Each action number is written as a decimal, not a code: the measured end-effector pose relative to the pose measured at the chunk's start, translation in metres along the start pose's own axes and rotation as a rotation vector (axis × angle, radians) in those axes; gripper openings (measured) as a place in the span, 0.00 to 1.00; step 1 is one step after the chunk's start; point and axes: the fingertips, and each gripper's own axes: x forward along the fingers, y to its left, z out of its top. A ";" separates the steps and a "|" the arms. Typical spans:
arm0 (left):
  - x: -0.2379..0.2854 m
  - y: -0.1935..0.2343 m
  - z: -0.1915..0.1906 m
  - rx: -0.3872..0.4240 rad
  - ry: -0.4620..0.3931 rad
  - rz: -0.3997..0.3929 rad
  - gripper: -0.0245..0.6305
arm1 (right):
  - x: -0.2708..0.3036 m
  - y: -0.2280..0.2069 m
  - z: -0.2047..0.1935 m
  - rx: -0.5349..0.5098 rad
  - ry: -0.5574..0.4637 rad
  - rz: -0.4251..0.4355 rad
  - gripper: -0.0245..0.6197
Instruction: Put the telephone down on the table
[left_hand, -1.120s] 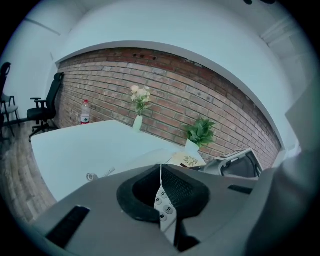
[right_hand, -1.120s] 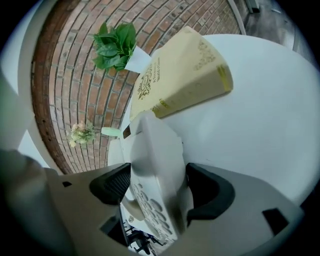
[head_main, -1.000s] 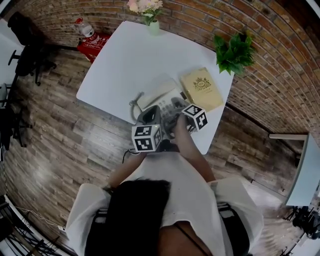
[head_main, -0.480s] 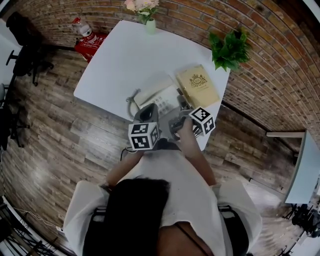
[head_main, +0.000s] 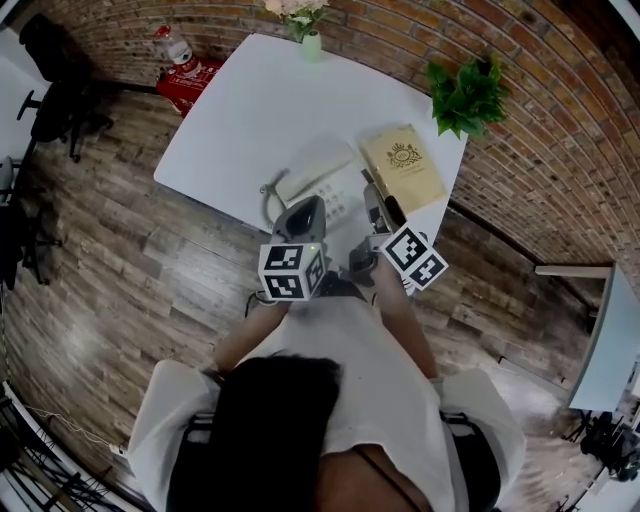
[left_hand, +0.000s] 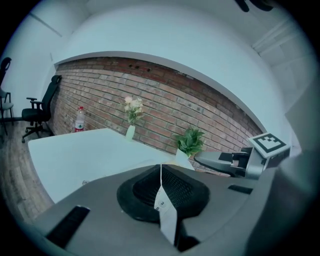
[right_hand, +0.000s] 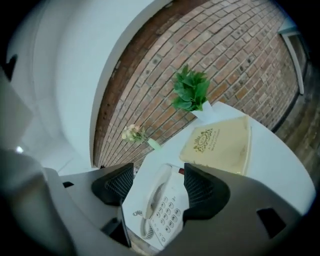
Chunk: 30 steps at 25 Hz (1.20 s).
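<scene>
The telephone (head_main: 322, 188) is lying on the white table (head_main: 240, 110). The right gripper (right_hand: 159, 187) is drawing back from the telephone toward the person, its wide, empty jaws beginning to close. The left gripper (left_hand: 161, 172) is staying clenched just short of the telephone.

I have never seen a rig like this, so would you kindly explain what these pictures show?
A person holds a two-jaw gripper in each hand. One picture looks down from a head camera; two come from cameras on the grippers. On the white table lie a white corded telephone, a beige book, a green potted plant and a pale vase of flowers. The left gripper is shut. The right gripper is open, its jaws closing; the telephone shows between them, ungripped. Nothing is held.
</scene>
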 end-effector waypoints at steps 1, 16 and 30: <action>-0.002 -0.001 0.002 0.012 -0.006 -0.005 0.08 | -0.002 0.006 0.001 -0.039 -0.005 0.010 0.56; -0.017 -0.003 0.002 0.054 -0.008 -0.036 0.08 | -0.016 0.039 -0.036 -0.198 0.054 0.095 0.13; -0.021 -0.006 -0.009 0.061 0.017 -0.045 0.08 | -0.020 0.058 -0.064 -0.417 0.114 0.128 0.08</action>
